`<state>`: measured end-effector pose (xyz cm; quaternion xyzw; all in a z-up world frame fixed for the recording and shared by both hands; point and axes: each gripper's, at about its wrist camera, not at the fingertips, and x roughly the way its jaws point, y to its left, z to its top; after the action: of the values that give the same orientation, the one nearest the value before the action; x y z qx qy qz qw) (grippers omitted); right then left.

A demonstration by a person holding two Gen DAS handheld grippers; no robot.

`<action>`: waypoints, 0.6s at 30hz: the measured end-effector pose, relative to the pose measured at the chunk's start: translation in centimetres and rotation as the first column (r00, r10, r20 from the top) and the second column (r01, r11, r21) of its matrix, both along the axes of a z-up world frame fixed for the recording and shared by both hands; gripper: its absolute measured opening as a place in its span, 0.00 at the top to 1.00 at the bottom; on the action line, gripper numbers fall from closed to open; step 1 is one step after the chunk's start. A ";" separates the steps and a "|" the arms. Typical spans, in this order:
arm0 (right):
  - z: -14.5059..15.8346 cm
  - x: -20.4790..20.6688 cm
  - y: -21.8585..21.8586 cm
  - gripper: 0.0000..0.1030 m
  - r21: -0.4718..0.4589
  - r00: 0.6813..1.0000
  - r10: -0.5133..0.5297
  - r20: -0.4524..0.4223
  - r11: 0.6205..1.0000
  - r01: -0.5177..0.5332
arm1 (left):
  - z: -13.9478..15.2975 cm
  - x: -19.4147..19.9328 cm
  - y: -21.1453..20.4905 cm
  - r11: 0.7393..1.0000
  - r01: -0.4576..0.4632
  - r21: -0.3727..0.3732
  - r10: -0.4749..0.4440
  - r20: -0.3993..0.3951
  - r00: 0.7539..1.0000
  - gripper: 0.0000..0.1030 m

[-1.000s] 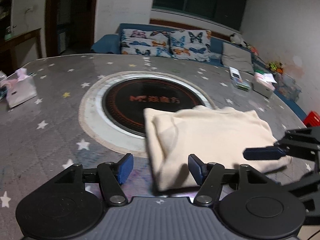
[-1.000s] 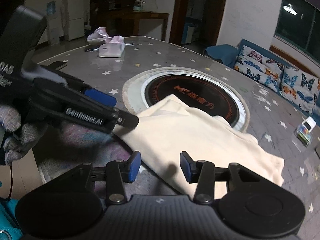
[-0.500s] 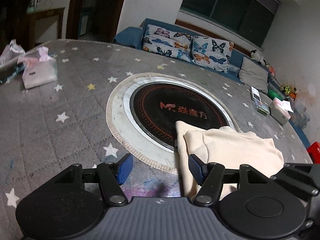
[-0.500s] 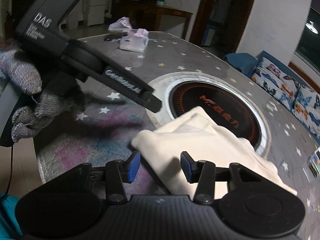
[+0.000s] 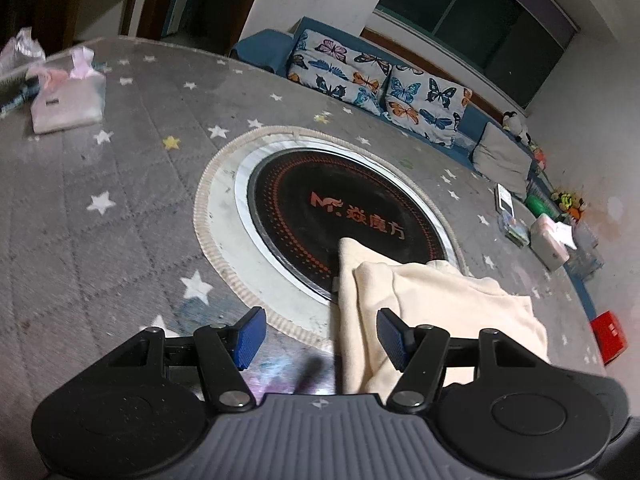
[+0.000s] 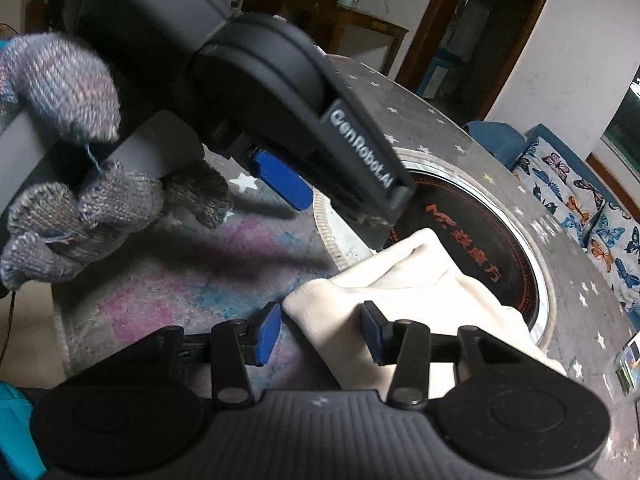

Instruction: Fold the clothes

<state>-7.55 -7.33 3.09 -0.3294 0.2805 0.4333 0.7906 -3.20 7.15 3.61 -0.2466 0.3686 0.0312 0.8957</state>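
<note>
1. Grey, star-printed cloth covered the round surface point(image 5: 100, 208), and its nearest edge carried a pink and blue stain just ahead of both grippers.
2. At the near edge, the left gripper point(image 5: 320, 334) had its blue-padded fingers point(image 5: 250, 334) spread wide with nothing held; the left border of the cream garment point(image 5: 432, 304) lay in the gap close to the right-hand pad.
3. The right gripper point(image 6: 320, 330) was likewise spread apart and empty, with a folded corner of the cream garment point(image 6: 412, 288) lying between its pads but not pinched.
4. Seen from the right wrist, a left hand point(image 6: 76, 200) in a grey knit glove gripped the handle of the left gripper, whose black body filled the upper left of that view and hung above the cloth.
5. The garment lay folded into a compact bundle on the near right part of the surface, its far corner overlapping the black round hob point(image 5: 344, 216) with orange lettering set in the middle.
6. Farther left on the surface sat a pink tissue pack point(image 5: 68, 96); small boxes point(image 5: 550, 242) stood near the far right rim.
7. Beyond the surface, a blue sofa held butterfly cushions point(image 5: 376, 76) under a dark window point(image 5: 480, 28).
</note>
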 end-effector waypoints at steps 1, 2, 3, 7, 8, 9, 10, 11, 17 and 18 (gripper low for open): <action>-0.1 0.0 0.1 0.61 -0.003 1.000 -0.003 0.004 1.000 0.003 | -0.1 0.1 0.0 1.000 -0.001 -0.018 0.001 -0.002 1.000 0.37; -0.1 0.1 0.1 0.64 -0.003 1.000 -0.005 0.007 1.000 0.005 | -0.1 0.2 0.0 0.999 -0.002 -0.036 0.001 -0.003 1.000 0.37; -0.1 0.2 0.1 0.68 0.002 1.000 -0.013 0.004 1.000 0.013 | -0.2 0.3 0.0 0.999 -0.002 -0.054 0.002 -0.005 1.000 0.37; 0.3 1.1 -0.4 0.83 0.045 0.998 -0.050 -0.022 0.998 0.051 | -0.4 0.7 -0.1 0.992 -0.006 -0.126 0.004 -0.012 1.000 0.37; 0.6 1.5 -0.7 0.85 0.065 0.997 -0.060 -0.042 0.996 0.062 | -0.5 0.8 -0.1 0.990 -0.007 -0.144 0.005 -0.014 1.000 0.37; 0.8 1.8 -1.0 0.86 0.084 0.996 -0.069 -0.061 0.994 0.074 | -0.6 0.9 -0.1 0.987 -0.008 -0.162 0.005 -0.016 1.000 0.37; 1.0 2.1 -1.4 0.87 0.103 0.994 -0.076 -0.076 0.991 0.083 | -0.6 1.1 -0.1 0.984 -0.009 -0.180 0.006 -0.018 1.000 0.37; 1.2 2.3 -1.8 0.87 0.121 0.993 -0.082 -0.090 0.988 0.092 | -0.7 1.2 -0.1 0.980 -0.015 -0.198 0.011 -0.023 1.000 0.37; 2.6 3.2 -3.7 0.88 0.212 0.985 -0.103 -0.139 0.968 0.131 | -1.7 1.9 0.0 0.951 -0.051 -0.305 0.037 -0.051 0.998 0.37; 2.8 3.3 -4.0 0.89 0.224 0.984 -0.105 -0.144 0.965 0.136 | -1.8 2.0 0.0 0.948 -0.056 -0.314 0.040 -0.056 0.998 0.37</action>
<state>-4.22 -11.37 5.86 -0.1876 0.2986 0.4349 0.8286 -1.17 7.12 1.80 -0.3945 0.3847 -0.0002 0.8345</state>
